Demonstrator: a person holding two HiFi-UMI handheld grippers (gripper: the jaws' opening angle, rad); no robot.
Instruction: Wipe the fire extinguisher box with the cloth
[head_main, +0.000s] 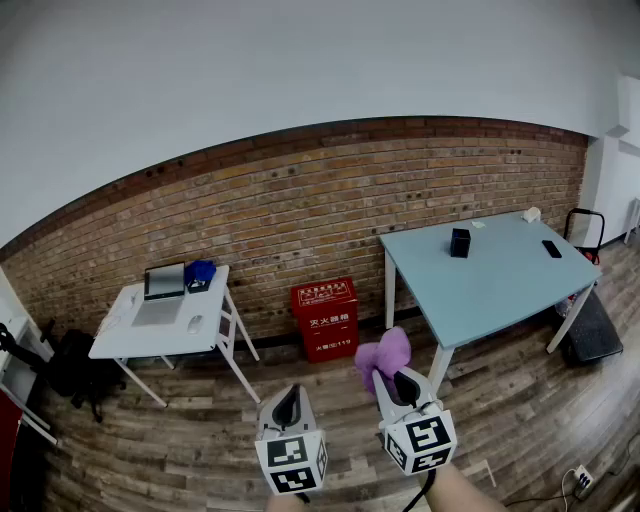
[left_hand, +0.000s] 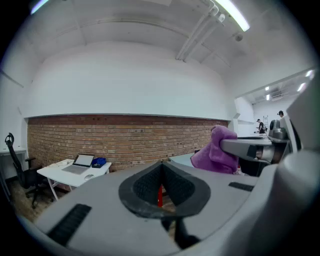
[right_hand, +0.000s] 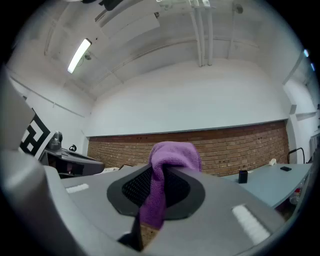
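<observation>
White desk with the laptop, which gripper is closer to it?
Left. The left gripper is right of the white desk, nearer the camera; the right gripper, holding the purple cloth, is even farther right.

Wood-plank floor (head_main: 200, 440) with the red fire extinguisher box (head_main: 326, 318), a white desk (head_main: 130, 345), a pale-blue table (head_main: 490, 285)

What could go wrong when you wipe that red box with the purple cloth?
The purple cloth is only partly pinched in the jaws of the right gripper, so hard rubbing might pull it out. The red box stands low on the floor near a blue table leg, which a gripper could bump.
</observation>
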